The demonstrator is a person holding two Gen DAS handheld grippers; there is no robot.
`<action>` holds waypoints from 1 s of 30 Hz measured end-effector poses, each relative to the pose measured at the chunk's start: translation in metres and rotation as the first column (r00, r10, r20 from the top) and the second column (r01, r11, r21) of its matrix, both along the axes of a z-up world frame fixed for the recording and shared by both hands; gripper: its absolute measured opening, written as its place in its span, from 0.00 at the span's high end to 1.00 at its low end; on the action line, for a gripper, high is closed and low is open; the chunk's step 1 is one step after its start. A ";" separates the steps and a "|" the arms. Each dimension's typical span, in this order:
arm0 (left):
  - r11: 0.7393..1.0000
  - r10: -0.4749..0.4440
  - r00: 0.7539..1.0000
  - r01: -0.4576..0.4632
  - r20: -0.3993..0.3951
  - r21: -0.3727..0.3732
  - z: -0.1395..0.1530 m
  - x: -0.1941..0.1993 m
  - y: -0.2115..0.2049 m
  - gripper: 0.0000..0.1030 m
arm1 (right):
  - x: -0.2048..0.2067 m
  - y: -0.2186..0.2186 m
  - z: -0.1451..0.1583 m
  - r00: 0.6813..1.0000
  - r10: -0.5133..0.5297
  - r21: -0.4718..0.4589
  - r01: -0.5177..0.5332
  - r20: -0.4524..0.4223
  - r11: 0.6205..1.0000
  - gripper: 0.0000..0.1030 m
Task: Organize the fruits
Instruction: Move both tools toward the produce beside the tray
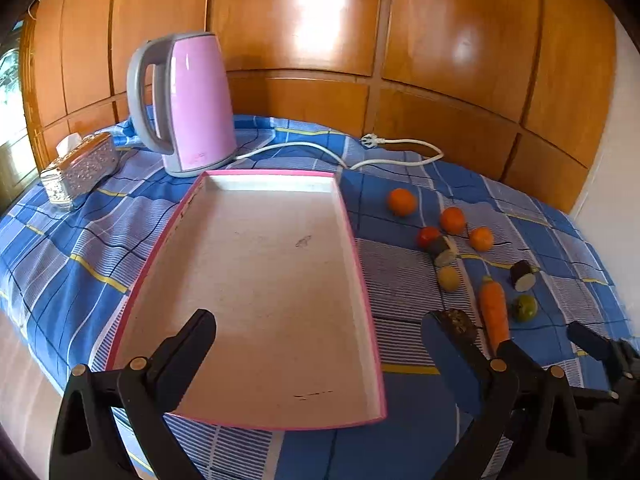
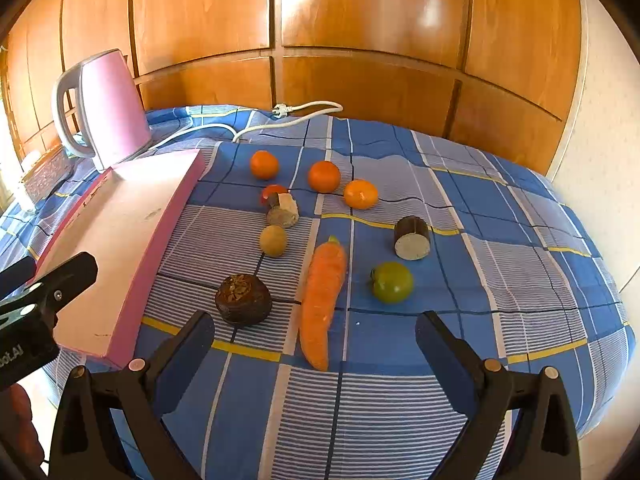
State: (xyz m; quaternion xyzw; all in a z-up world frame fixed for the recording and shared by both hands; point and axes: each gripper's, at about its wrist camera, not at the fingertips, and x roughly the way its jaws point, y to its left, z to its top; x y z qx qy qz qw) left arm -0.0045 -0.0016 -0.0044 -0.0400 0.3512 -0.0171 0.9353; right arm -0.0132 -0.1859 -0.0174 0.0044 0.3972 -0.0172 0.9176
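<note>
Nothing was sorted yet: the tray (image 1: 260,280) ahead of the left gripper's (image 1: 320,344) wide, empty jaws held nothing, while the fruits lay beyond the right gripper's (image 2: 316,340) equally wide, empty jaws, the carrot (image 2: 320,300) between them.

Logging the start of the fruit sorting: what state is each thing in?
Tray: empty.
Kettle: upright, lid shut.
Plug: unplugged, on the cloth.
Carrot: lying loose on the cloth.
Three oranges: on the cloth, outside the tray.
Left gripper: open, empty.
Right gripper: open, empty.
</note>
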 end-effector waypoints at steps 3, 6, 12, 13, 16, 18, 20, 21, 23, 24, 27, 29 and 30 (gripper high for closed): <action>1.000 -0.001 1.000 0.001 0.008 0.005 0.001 -0.001 -0.002 0.00 | 0.000 -0.003 0.000 1.000 -0.009 0.006 0.009 -0.005 1.000 0.01; 1.000 0.007 1.000 -0.007 0.001 0.008 0.000 0.000 -0.002 0.00 | 0.000 -0.004 0.001 1.000 -0.014 0.008 0.014 0.002 1.000 0.01; 1.000 -0.011 1.000 0.011 0.004 -0.005 0.000 -0.002 -0.001 0.00 | -0.001 -0.002 0.000 1.000 -0.007 -0.002 0.007 0.003 1.000 0.01; 1.000 -0.016 1.000 0.016 0.006 -0.005 0.001 -0.002 -0.002 0.00 | -0.001 -0.003 0.000 1.000 -0.008 -0.002 0.008 0.004 1.000 0.01; 0.999 -0.043 0.999 0.043 0.003 -0.011 0.001 -0.001 -0.005 0.00 | -0.001 -0.005 0.002 1.000 -0.012 0.004 0.012 0.009 1.000 0.01; 0.998 -0.059 0.998 0.059 -0.003 -0.011 0.001 0.000 -0.008 0.00 | -0.001 -0.006 0.002 1.000 -0.014 0.007 0.014 0.015 1.000 0.01; 0.998 -0.061 0.998 0.061 0.012 0.009 0.004 -0.002 -0.011 0.00 | 0.000 -0.008 0.001 1.000 -0.019 0.011 0.019 0.010 1.000 0.01; 0.998 -0.058 0.998 0.058 0.021 0.020 0.006 -0.003 -0.012 0.00 | 0.000 -0.009 0.000 1.000 -0.022 0.012 0.022 0.006 1.000 0.01; 0.998 -0.056 0.998 0.055 0.030 0.029 0.007 -0.004 -0.013 0.00 | 0.000 -0.010 -0.002 1.000 -0.024 0.015 0.024 0.001 1.000 0.01; 0.998 -0.059 0.998 0.058 0.028 0.026 0.007 -0.004 -0.013 0.00 | 0.000 -0.011 -0.002 1.000 -0.026 0.016 0.026 0.001 1.000 0.01; 0.998 -0.061 0.998 0.061 0.020 0.025 0.005 -0.003 -0.014 0.00 | 0.001 -0.011 -0.003 1.000 -0.023 0.016 0.023 0.002 1.000 0.01; 0.998 -0.067 0.998 0.066 0.019 0.022 0.005 -0.003 -0.014 0.00 | 0.001 -0.013 -0.004 1.000 -0.023 0.018 0.023 0.000 1.000 0.01; 0.997 -0.069 0.997 0.068 0.023 0.021 0.005 -0.004 -0.015 0.00 | 0.001 -0.015 -0.004 1.000 -0.025 0.021 0.025 0.000 0.999 0.01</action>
